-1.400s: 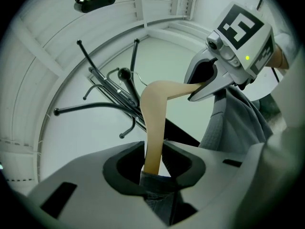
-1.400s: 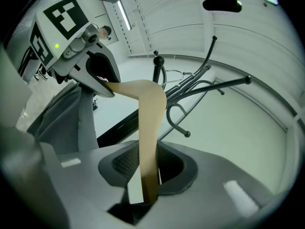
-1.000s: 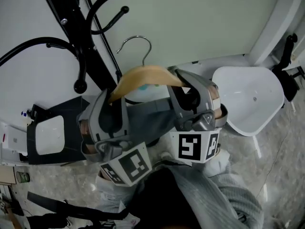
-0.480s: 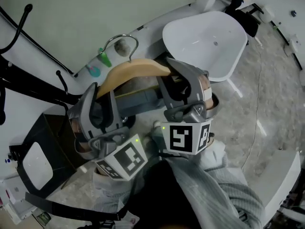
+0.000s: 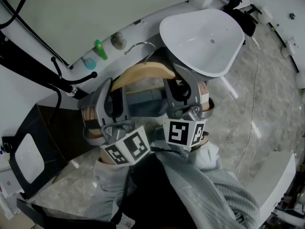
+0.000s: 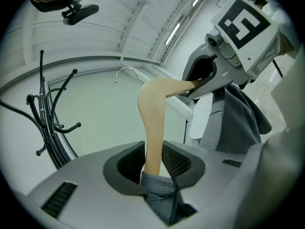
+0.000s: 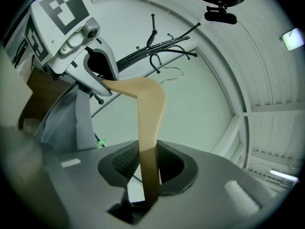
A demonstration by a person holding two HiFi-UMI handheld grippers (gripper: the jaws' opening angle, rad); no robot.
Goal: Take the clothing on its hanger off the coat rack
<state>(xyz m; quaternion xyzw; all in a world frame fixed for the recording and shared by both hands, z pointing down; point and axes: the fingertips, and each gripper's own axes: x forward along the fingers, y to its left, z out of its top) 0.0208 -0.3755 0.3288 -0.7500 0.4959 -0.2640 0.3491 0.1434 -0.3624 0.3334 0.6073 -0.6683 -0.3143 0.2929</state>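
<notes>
Head view: the left tool (image 5: 112, 92) and right tool (image 5: 185, 87) each gripped one end of a pale wooden hanger (image 5: 143, 73). Grey clothing (image 5: 143, 101) sagged between them. The metal hook (image 5: 138, 46) pointed free, apart from the black coat rack (image 5: 28, 56).

Left gripper view: the jaws were clamped on wood and a fold of cloth.

Right gripper view: the jaws were clamped on bare wood.

The hanger looked stiff and light and the cloth soft and apt to slide, so the ends seemed the safest hold.
</notes>
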